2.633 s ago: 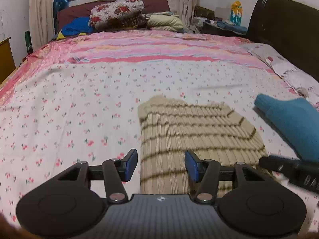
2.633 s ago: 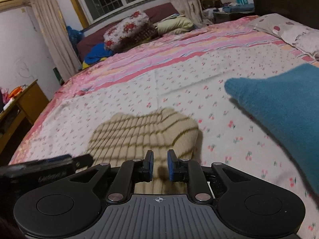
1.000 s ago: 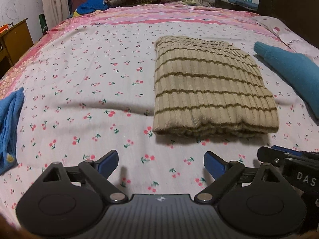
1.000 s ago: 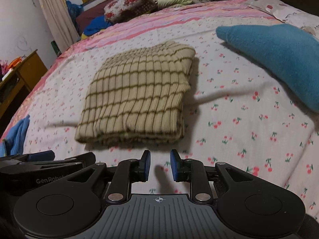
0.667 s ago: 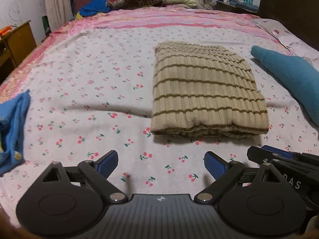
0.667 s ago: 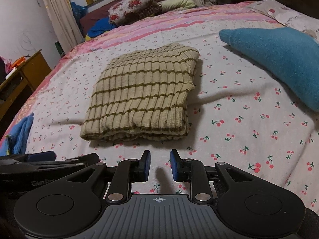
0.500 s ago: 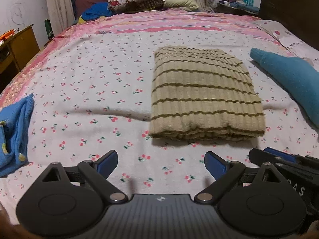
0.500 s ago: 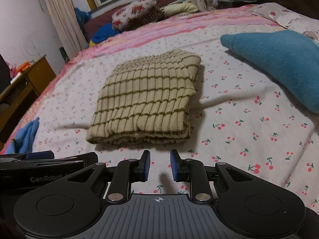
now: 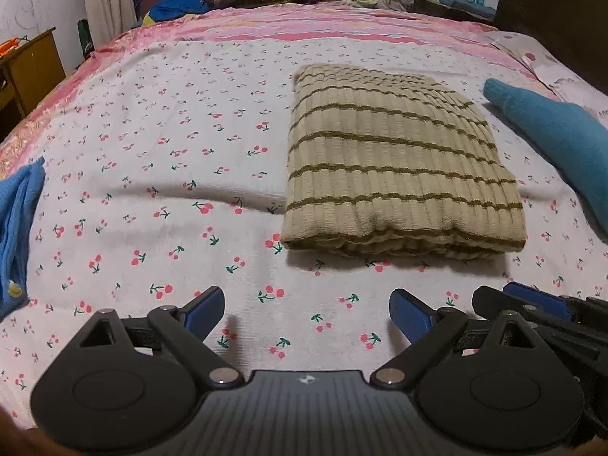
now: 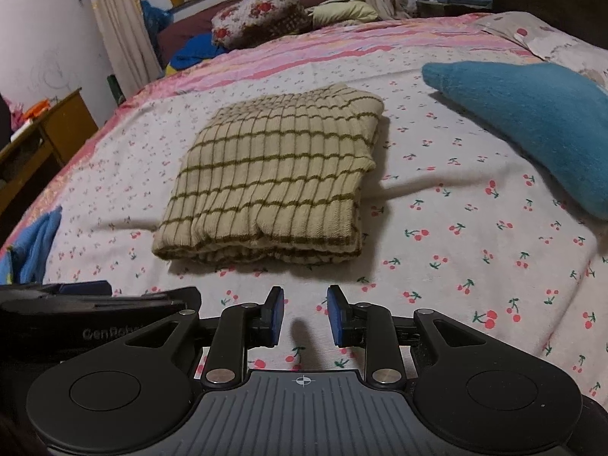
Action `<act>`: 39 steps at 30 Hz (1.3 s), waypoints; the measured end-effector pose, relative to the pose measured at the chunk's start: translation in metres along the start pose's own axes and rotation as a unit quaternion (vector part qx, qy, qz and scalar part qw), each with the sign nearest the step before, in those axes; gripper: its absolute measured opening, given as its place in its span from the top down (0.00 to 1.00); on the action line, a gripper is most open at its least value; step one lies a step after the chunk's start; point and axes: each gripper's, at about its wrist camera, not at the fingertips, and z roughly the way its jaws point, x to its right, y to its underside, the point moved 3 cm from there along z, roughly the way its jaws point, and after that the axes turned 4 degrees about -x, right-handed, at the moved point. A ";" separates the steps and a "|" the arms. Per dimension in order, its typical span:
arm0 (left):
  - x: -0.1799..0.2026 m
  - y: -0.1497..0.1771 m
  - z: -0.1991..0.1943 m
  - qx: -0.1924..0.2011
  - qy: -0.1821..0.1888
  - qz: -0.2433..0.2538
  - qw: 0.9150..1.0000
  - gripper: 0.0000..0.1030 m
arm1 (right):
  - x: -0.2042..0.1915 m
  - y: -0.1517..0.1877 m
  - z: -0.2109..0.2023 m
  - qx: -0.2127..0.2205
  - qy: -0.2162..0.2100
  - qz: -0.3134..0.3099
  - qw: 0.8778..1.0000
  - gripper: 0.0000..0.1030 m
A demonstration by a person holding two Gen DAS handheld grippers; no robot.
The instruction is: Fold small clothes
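Observation:
A beige knit garment with olive stripes (image 9: 399, 163) lies folded into a neat rectangle on the cherry-print bedsheet (image 9: 171, 174); it also shows in the right wrist view (image 10: 273, 178). My left gripper (image 9: 306, 309) is wide open and empty, hovering near the bed's front edge, short of the garment. My right gripper (image 10: 304, 315) is open by a narrow gap and empty, also short of the garment's near edge. Each gripper shows at the edge of the other's view.
A teal garment (image 9: 554, 129) lies to the right of the folded one, seen also in the right wrist view (image 10: 532, 117). A blue cloth (image 9: 17, 228) lies at the left edge. Pillows (image 10: 258, 19) lie at the far end. A wooden cabinet (image 10: 45, 129) stands left.
Both grippers have let go and pulled back from the folded garment toward the bed's near edge. The left gripper opened wide. The right one's gap has widened slightly.

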 end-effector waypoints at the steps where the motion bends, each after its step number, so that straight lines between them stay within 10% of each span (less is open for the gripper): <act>1: -0.001 0.000 0.000 0.001 0.000 -0.001 1.000 0.04 | 0.000 0.000 0.001 -0.001 0.000 0.000 1.000 0.75; 39: 0.002 0.001 -0.004 0.001 -0.001 -0.006 1.000 0.05 | 0.002 0.003 0.005 -0.016 0.003 0.009 1.000 0.75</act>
